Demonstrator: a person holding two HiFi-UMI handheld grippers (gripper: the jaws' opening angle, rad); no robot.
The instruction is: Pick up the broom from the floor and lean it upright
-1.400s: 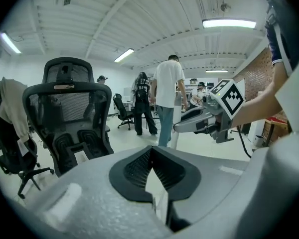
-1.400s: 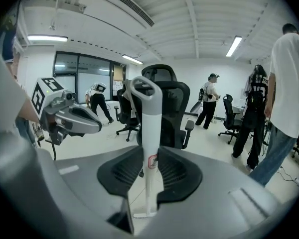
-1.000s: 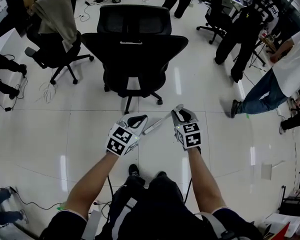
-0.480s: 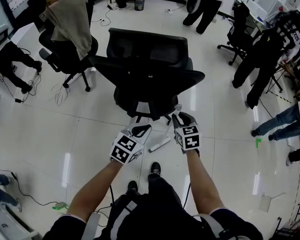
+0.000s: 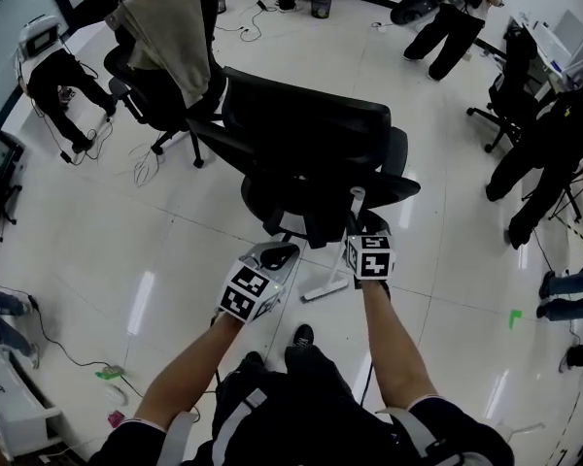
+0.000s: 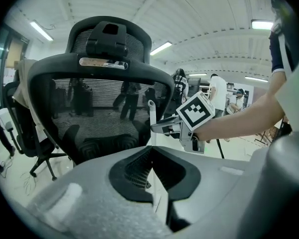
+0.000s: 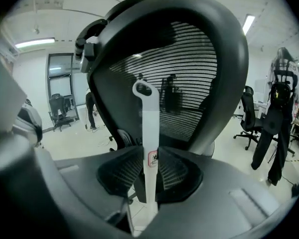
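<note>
The broom has a white handle [image 7: 149, 133] with a hang hole at its top, and my right gripper [image 7: 150, 156] is shut on that handle. In the head view the handle [image 5: 356, 202] stands nearly upright against the back of a black office chair [image 5: 311, 134]. The broom's head [image 5: 323, 287] is down at the floor. My left gripper [image 5: 284, 250] is just left of the broom, shut with nothing in it. The left gripper view shows its own jaws [image 6: 150, 151] meeting, with the right gripper [image 6: 162, 127] and the handle [image 6: 152, 118] beyond.
A second office chair [image 5: 165, 37] draped with a beige jacket stands at the back left. Cables [image 5: 141, 168] lie on the glossy white floor there. Several people stand at the right and back, one in black [image 5: 549, 144]. My own feet [image 5: 299, 336] are below the grippers.
Both grippers have moved forward to the black chair. The broom, held slanted before, now stands nearly upright at the chair's back, still in the right gripper.
</note>
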